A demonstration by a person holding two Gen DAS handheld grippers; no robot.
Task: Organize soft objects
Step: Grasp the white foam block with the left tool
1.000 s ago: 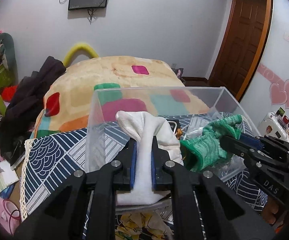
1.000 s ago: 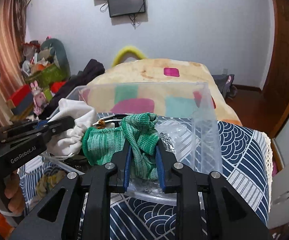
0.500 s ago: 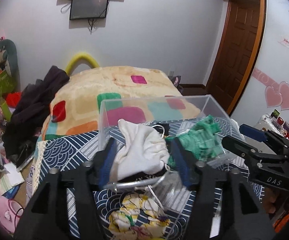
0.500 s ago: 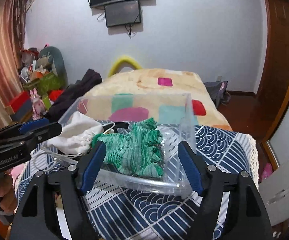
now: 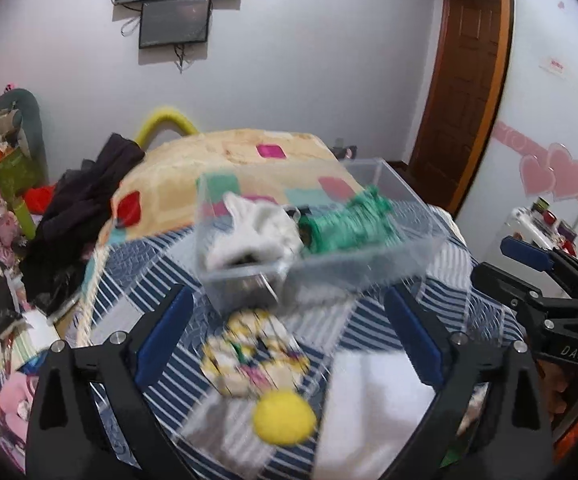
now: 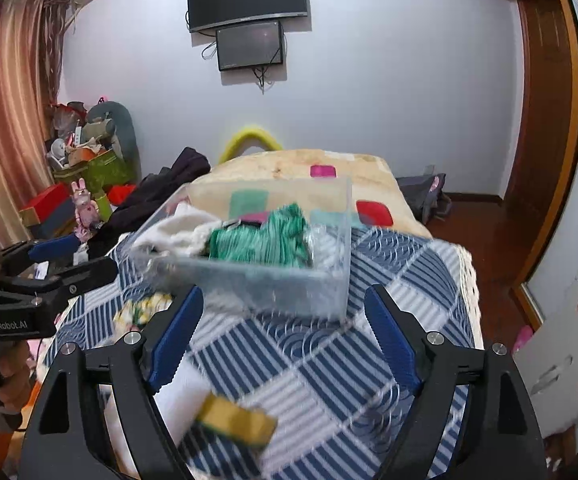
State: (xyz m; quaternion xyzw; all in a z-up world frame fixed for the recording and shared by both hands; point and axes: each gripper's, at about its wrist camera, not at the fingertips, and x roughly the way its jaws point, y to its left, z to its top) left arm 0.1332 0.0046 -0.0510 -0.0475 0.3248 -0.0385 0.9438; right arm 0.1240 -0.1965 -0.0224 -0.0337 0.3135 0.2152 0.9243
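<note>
Left gripper (image 5: 285,340): jaws spread wide, holding nothing, at the lower centre of the left wrist view. Right gripper (image 6: 285,340): likewise spread wide and holding nothing, at the lower centre of its own view.

Clear plastic box (image 5: 369,272) stands mid-frame on the blue-and-white patterned cloth (image 6: 389,280). Inside it, a white fabric item (image 5: 257,232) lies at the left and a green knitted item (image 5: 349,228) at the right, side by side.

In front of the box, on the cloth: a blurred yellow-patterned soft piece (image 5: 253,356), a yellow ball (image 5: 283,420) and a white folded cloth (image 5: 377,404). A yellow-green block (image 6: 235,422) shows lower centre in the right wrist view, blurred.
</note>
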